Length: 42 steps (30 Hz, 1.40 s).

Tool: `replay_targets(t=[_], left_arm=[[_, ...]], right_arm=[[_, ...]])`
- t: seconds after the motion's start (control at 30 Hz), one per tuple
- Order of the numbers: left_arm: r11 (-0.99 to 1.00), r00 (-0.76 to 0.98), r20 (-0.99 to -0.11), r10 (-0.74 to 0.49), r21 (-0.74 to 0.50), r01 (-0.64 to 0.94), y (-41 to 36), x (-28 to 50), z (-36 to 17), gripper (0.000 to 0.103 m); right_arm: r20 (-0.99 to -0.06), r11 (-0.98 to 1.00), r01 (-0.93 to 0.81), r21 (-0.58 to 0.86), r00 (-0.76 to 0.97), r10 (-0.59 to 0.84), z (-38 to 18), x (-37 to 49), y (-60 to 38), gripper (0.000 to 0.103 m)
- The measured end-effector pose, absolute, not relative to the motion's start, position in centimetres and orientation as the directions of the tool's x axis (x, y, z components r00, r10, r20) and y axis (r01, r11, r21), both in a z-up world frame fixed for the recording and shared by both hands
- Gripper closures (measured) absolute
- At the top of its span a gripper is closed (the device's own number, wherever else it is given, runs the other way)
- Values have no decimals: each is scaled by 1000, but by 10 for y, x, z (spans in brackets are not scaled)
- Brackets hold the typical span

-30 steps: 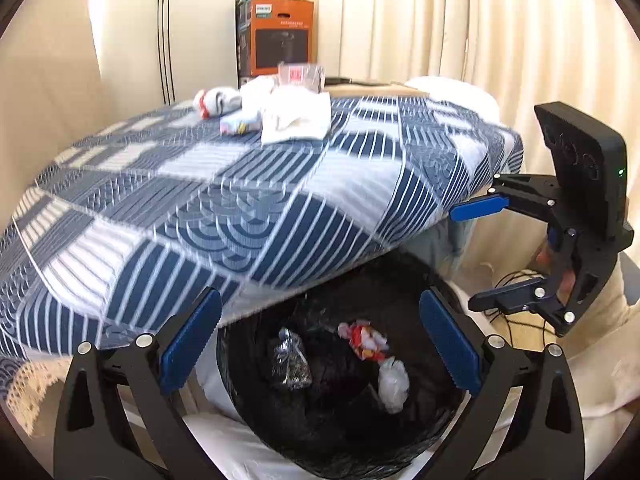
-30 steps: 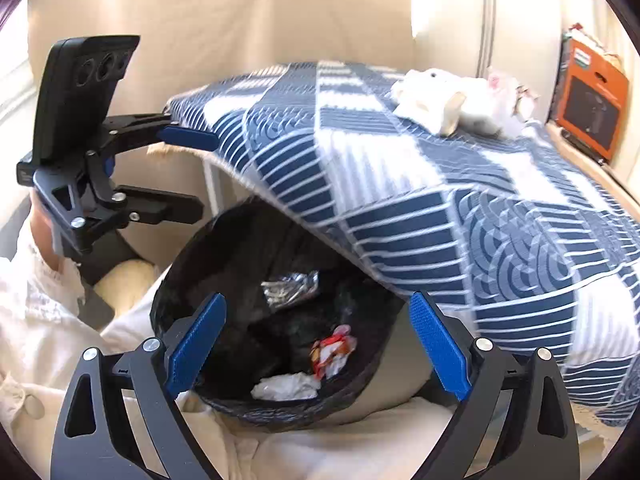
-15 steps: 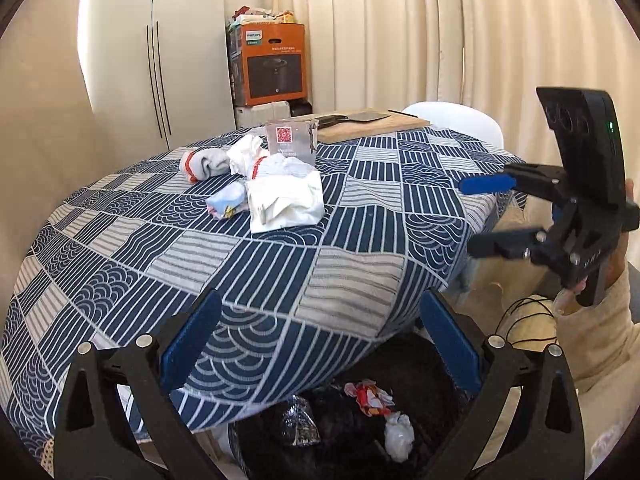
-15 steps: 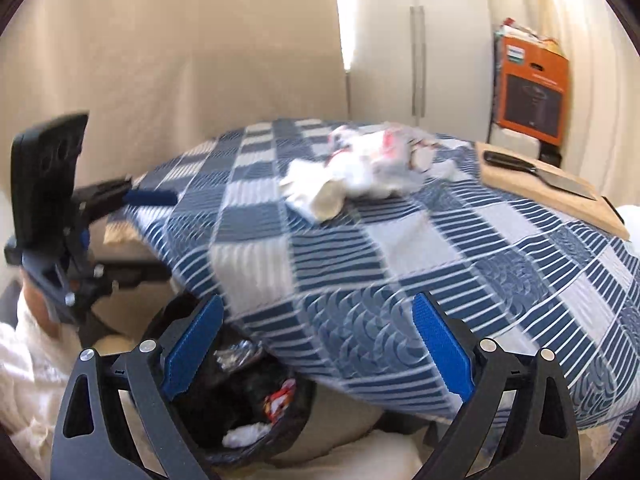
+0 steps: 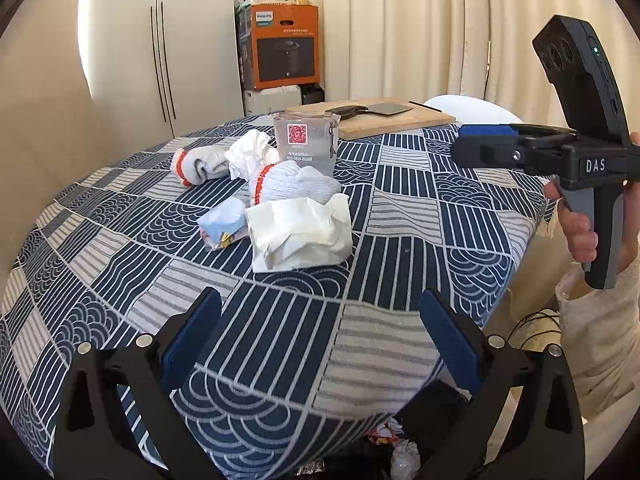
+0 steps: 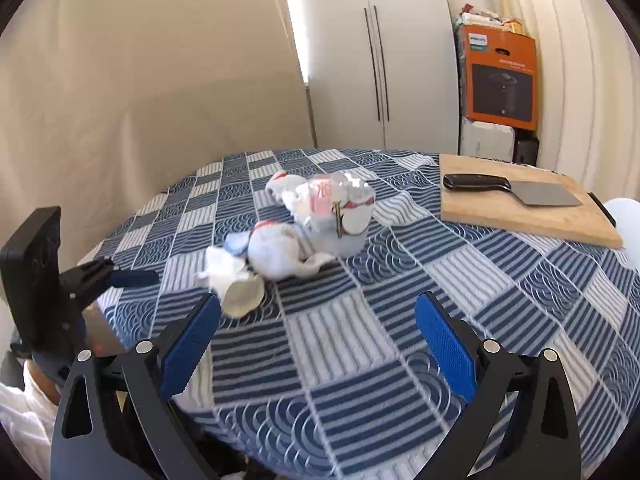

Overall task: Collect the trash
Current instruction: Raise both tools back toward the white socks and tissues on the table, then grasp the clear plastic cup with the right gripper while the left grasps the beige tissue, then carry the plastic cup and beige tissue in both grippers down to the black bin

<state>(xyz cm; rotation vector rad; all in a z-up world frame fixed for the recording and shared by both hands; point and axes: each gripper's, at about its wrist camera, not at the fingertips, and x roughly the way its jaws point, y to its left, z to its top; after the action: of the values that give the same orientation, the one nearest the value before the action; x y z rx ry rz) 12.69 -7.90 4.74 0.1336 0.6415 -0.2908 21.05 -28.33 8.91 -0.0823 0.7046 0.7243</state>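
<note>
A trash heap lies mid-table: crumpled white paper [image 5: 300, 236] [image 6: 236, 284], a blue wrapper [image 5: 222, 222], a white tissue [image 5: 250, 156], two red-cuffed gloves [image 5: 296, 184] and a clear plastic tub [image 5: 304, 144] [image 6: 340, 208]. My left gripper [image 5: 320, 320] hangs open over the near table edge, short of the paper, nothing between its fingers. My right gripper [image 6: 318, 320] is likewise over the cloth with its jaws opening and nothing between them. Below the table edge, the black bin bag [image 5: 436, 408] holds several scraps.
A wooden cutting board [image 6: 520, 216] with a cleaver [image 6: 520, 192] lies at the table's far right. An orange box [image 5: 286, 46] and a wardrobe [image 5: 160, 48] stand behind. A hand [image 5: 580, 228] holds the right gripper's grip. A white chair [image 5: 472, 106] stands beyond the table.
Both grippers have risen from over the bin bag below the table edge to above the tabletop. The bin has slid to the bottom of the views; the trash heap is now in front.
</note>
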Motion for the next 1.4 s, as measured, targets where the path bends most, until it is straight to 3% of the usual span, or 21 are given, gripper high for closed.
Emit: replay_targets(t=[0.93, 0.97, 1.0, 1.03, 1.4], left_arm=[[945, 658, -718, -229, -3, 326, -83, 207, 34, 8], [944, 662, -714, -229, 2, 329, -83, 207, 35, 19], [945, 663, -716, -218, 13, 326, -82, 209, 35, 26], [947, 655, -726, -211, 15, 321, -81, 212, 33, 30], [948, 677, -705, -210, 23, 318, -81, 205, 40, 31]], right_arm=[[-736, 734, -652, 190, 400, 546, 51, 356, -199, 9], [-732, 730, -656, 193, 399, 552, 50, 358, -197, 13], [-729, 724, -658, 207, 390, 562, 48, 360, -197, 41], [-733, 716, -660, 227, 369, 572, 46, 361, -197, 48], [-719, 729, -666, 161, 426, 548, 61, 341, -212, 46]])
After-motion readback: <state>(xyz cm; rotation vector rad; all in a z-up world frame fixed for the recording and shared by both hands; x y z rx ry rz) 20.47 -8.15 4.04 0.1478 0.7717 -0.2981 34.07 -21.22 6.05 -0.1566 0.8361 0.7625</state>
